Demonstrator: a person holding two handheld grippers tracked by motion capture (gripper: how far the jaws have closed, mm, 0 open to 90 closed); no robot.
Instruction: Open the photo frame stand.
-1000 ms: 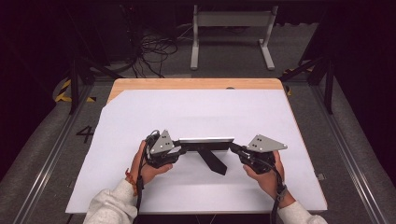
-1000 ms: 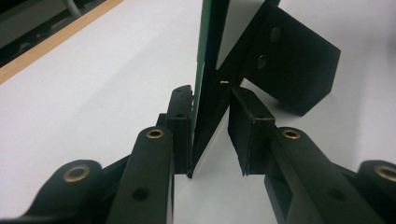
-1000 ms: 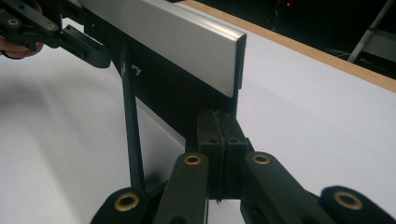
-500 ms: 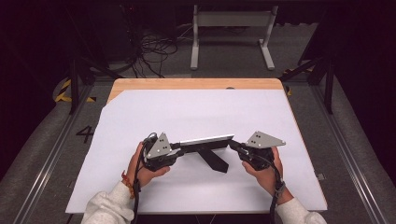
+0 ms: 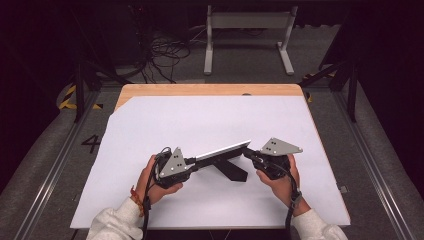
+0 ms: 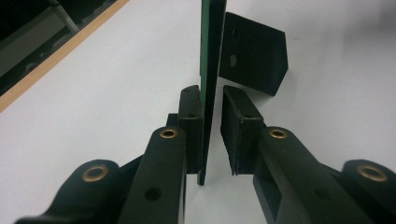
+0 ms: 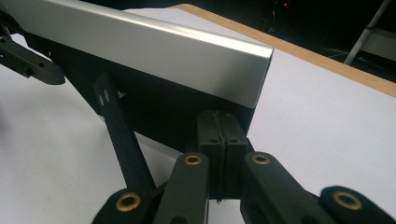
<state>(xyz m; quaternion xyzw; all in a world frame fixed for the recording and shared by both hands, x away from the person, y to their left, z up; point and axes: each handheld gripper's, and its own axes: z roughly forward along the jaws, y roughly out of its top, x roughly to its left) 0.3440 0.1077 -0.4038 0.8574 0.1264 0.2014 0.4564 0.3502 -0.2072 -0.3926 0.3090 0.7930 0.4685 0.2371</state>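
High view: a flat panel (image 5: pixel 222 150) with a silver face and a black strut (image 5: pixel 231 170) behind it is held low over the white sheet (image 5: pixel 200 120) that covers the wooden counter (image 5: pixel 210 90), near its front edge. The left claw (image 5: pixel 192 164) is at the panel's left end and the right claw (image 5: pixel 248 153) at its right end, each in one of the person's hands. The panel slopes upward from left to right. From this view the jaw gaps cannot be read.

Left gripper view: the panel is seen edge-on, thin, with a green edge (image 6: pixel 208 70), standing between the two black pads (image 6: pixel 190 116). The left pad lies against the panel; a narrow strip of white sheet shows between the panel and the right pad. The jaws have just been closing, with the panel between them, but are not yet clamped. The strut's black block end (image 6: pixel 252 58) rests on the sheet beyond the claw.

Right gripper view: the jaws meet with no visible gap just below the panel's lower right corner; whether any of the panel's edge is nipped there cannot be told. The silver face (image 7: pixel 140 51) fills the upper left, and the strut, with two small holes, runs down toward the camera. The left claw shows at the far left edge.
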